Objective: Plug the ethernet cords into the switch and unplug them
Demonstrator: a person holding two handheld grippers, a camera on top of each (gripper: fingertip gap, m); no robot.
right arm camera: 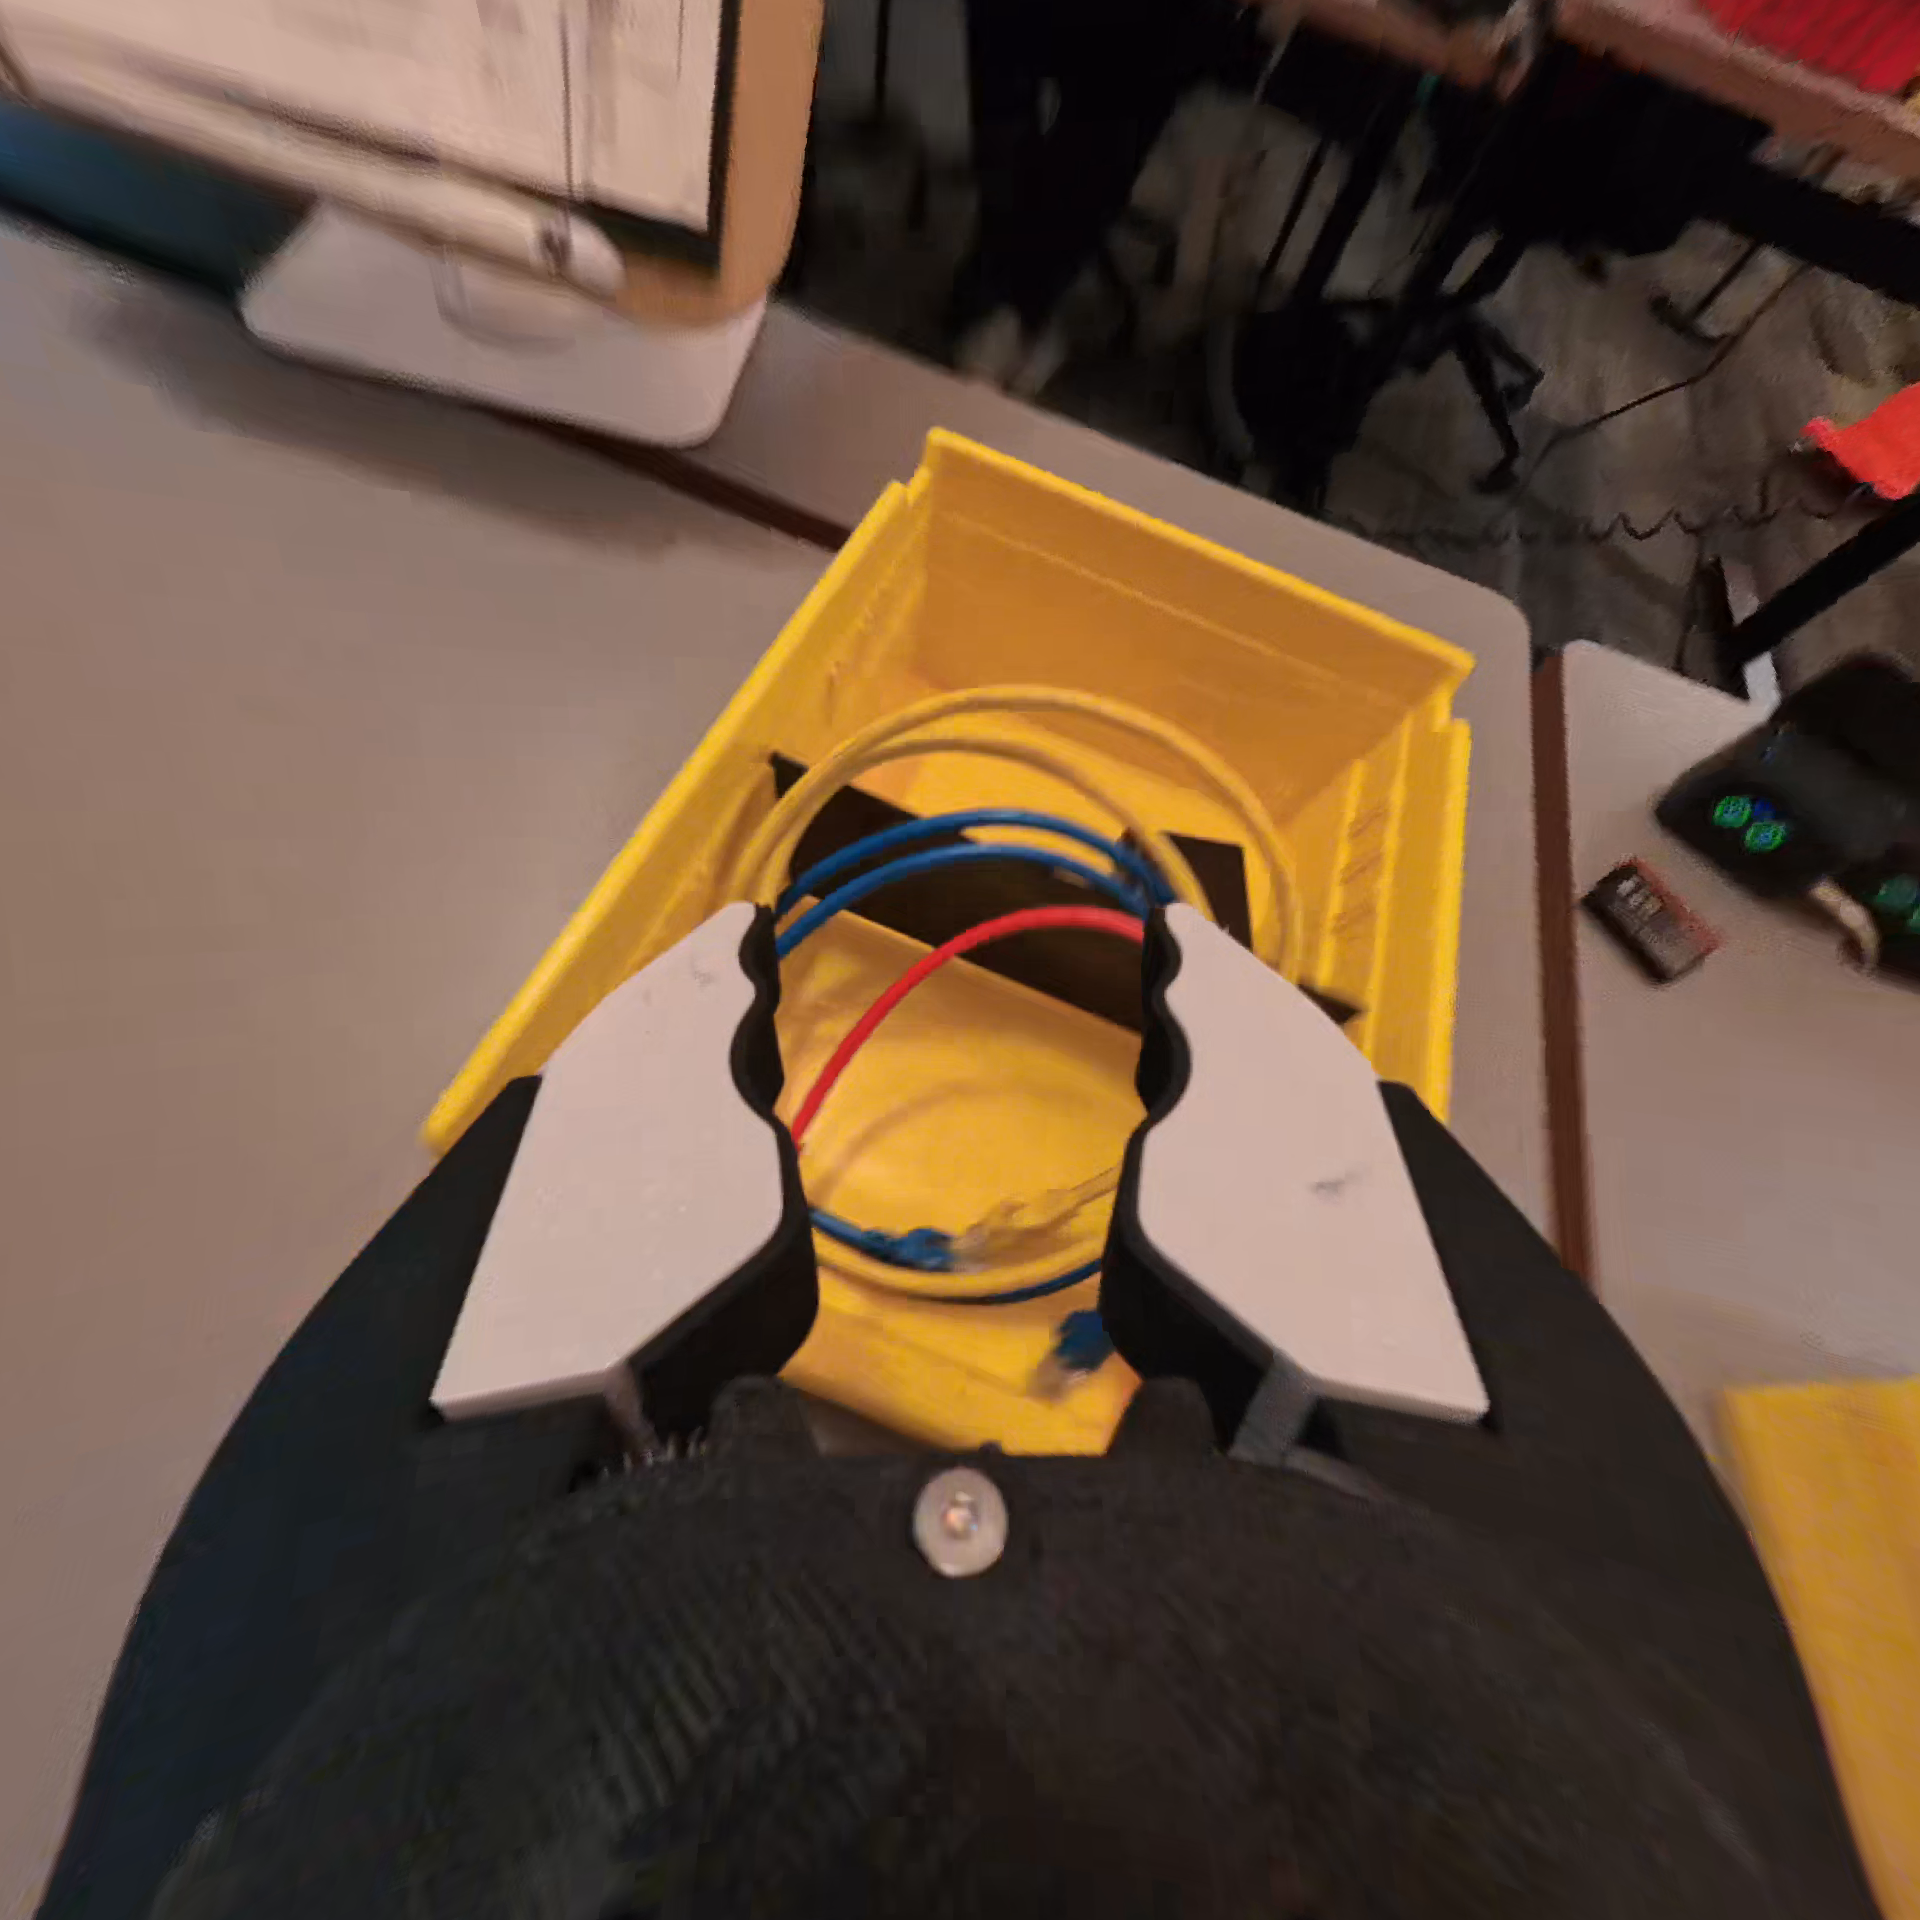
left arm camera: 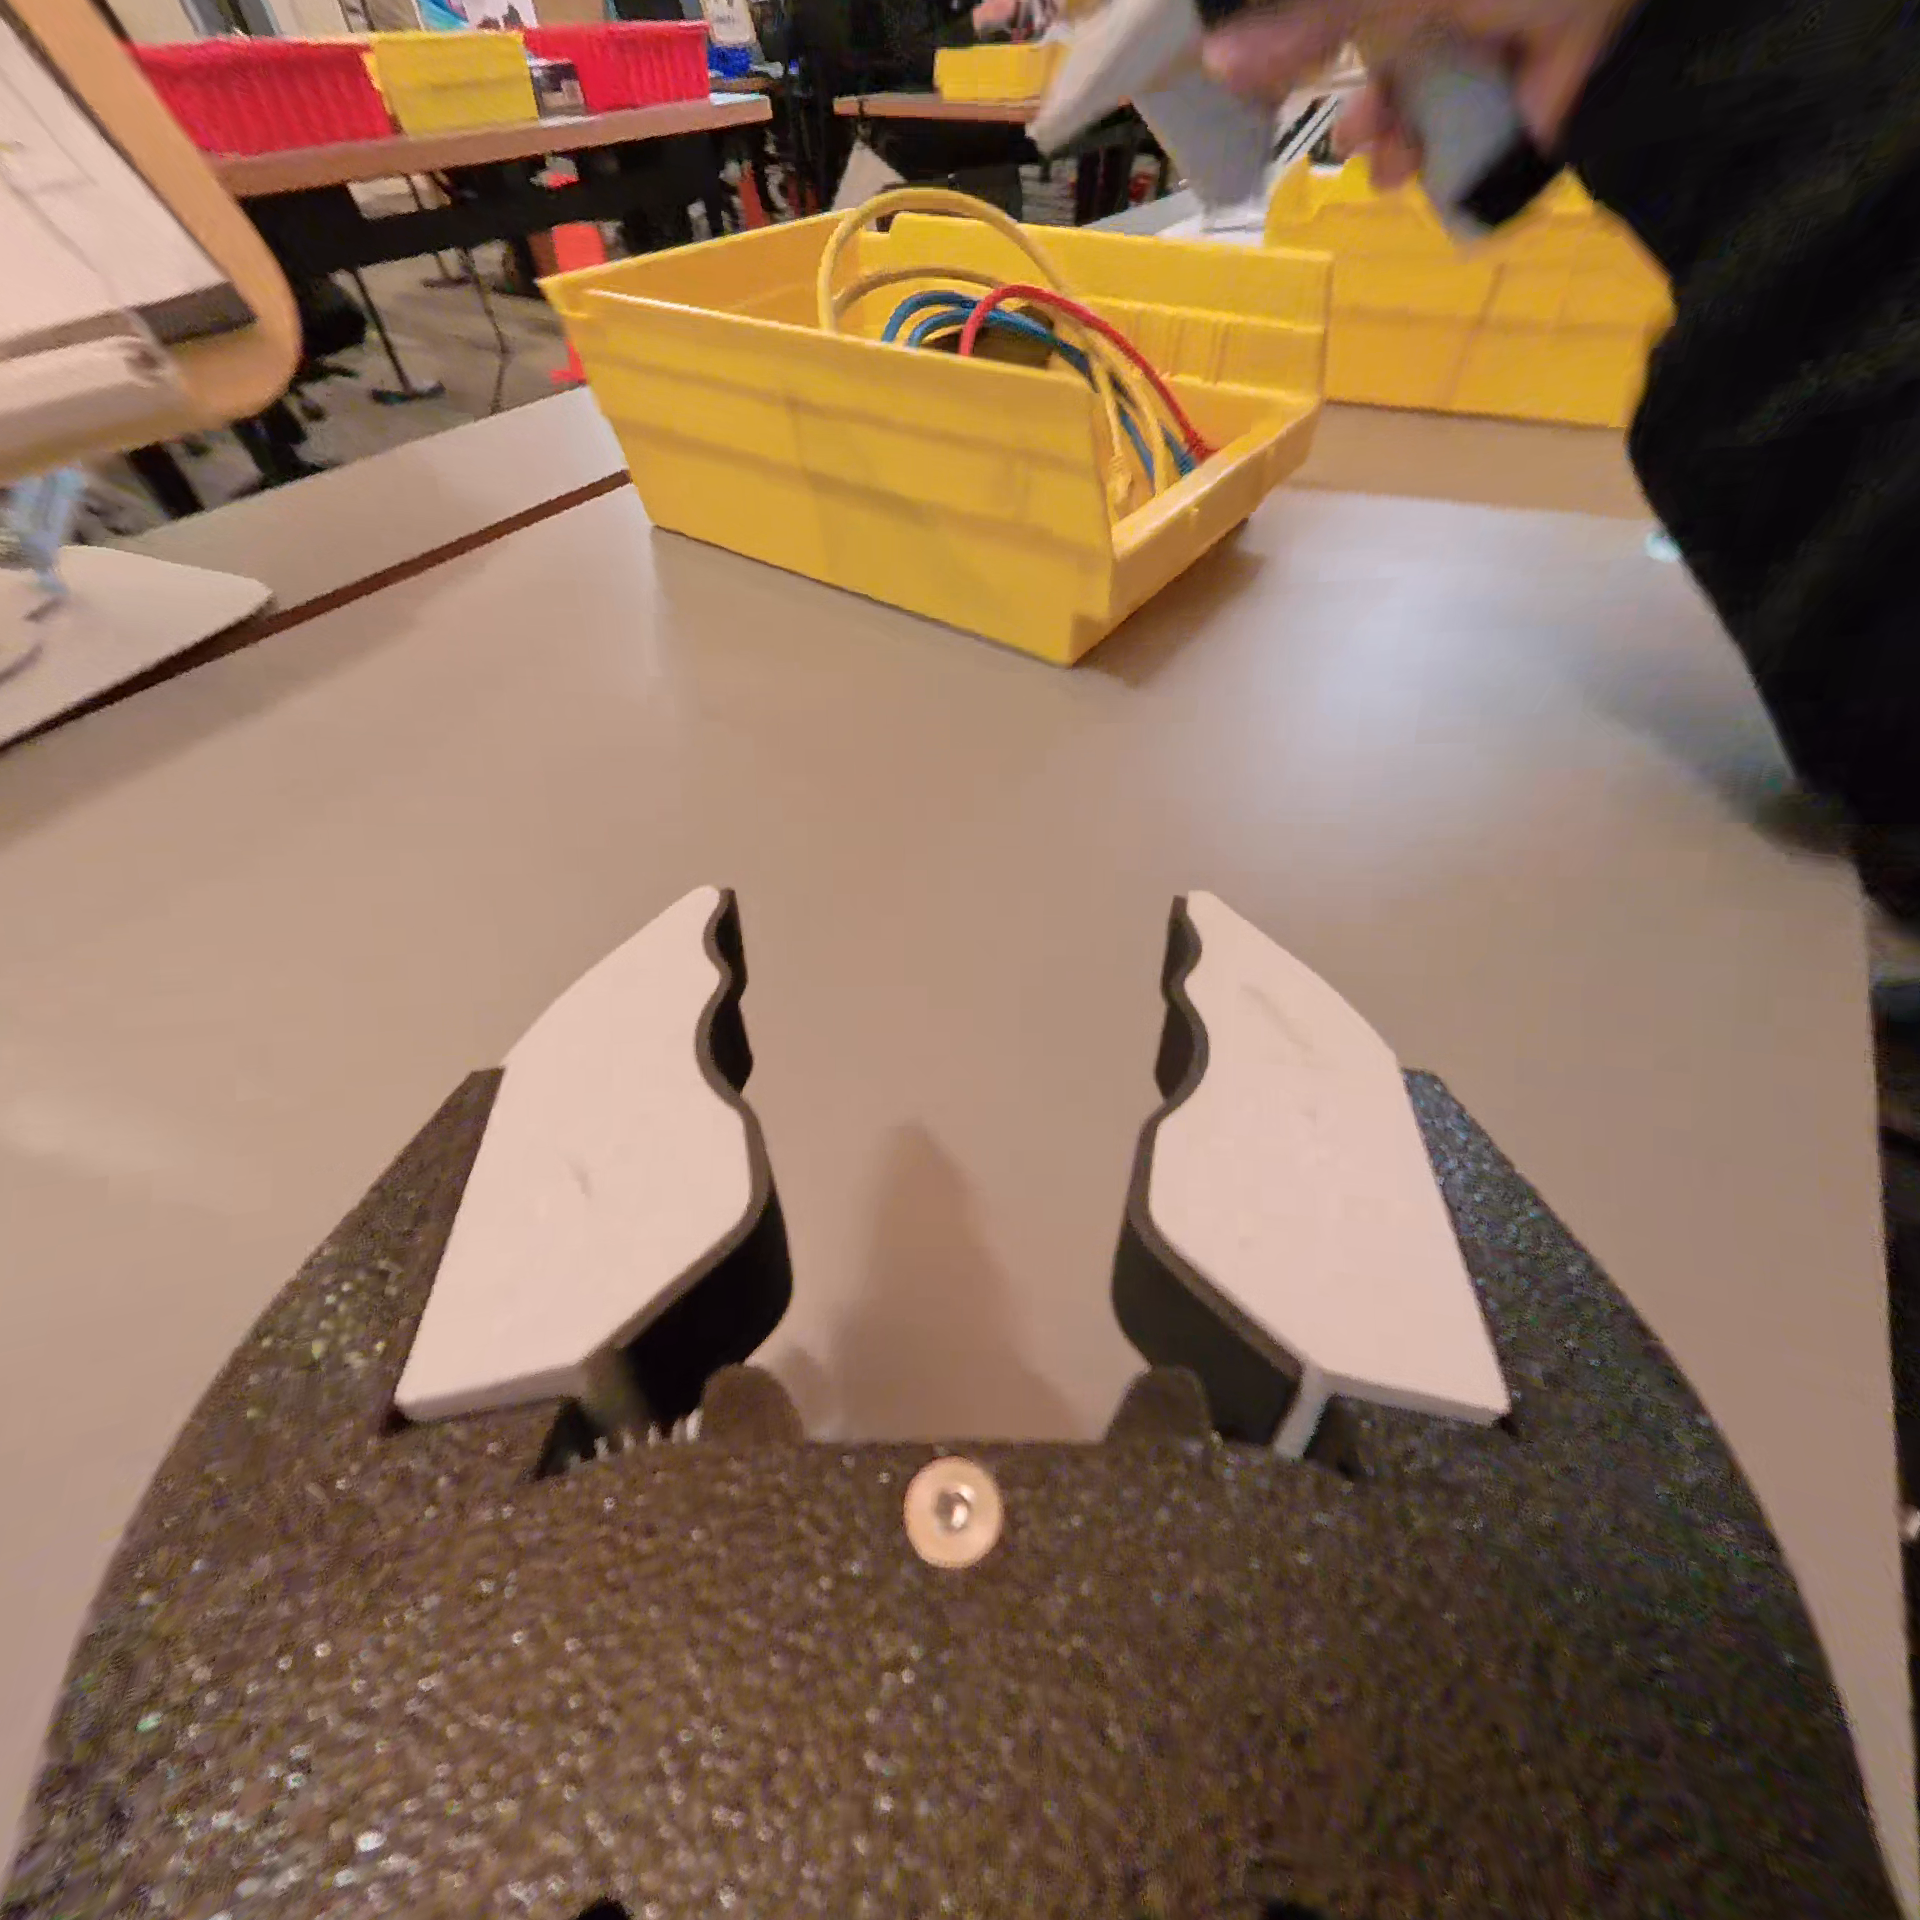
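A yellow bin (left arm camera: 883, 468) stands on the grey table and holds coiled yellow, blue and red ethernet cords (left arm camera: 997, 322) around a dark box. In the right wrist view the bin (right arm camera: 623, 914) is seen from above, with the red cord (right arm camera: 914, 977), the blue cords (right arm camera: 935, 852), a yellow cord (right arm camera: 1039, 717) and loose plug ends (right arm camera: 935, 1247) on its floor. My right gripper (right arm camera: 956, 925) is open and empty, hovering over the bin. It shows blurred at the top of the left wrist view (left arm camera: 1195, 114). My left gripper (left arm camera: 951, 904) is open and empty, low over bare table short of the bin.
More yellow bins (left arm camera: 1455, 322) stand behind on the right. A person's dark sleeve (left arm camera: 1787, 416) fills the right edge. A cream machine (right arm camera: 499, 322) stands at the far left. A black device with green lights (right arm camera: 1808, 810) and a small dark card (right arm camera: 1652, 920) lie on the neighbouring table.
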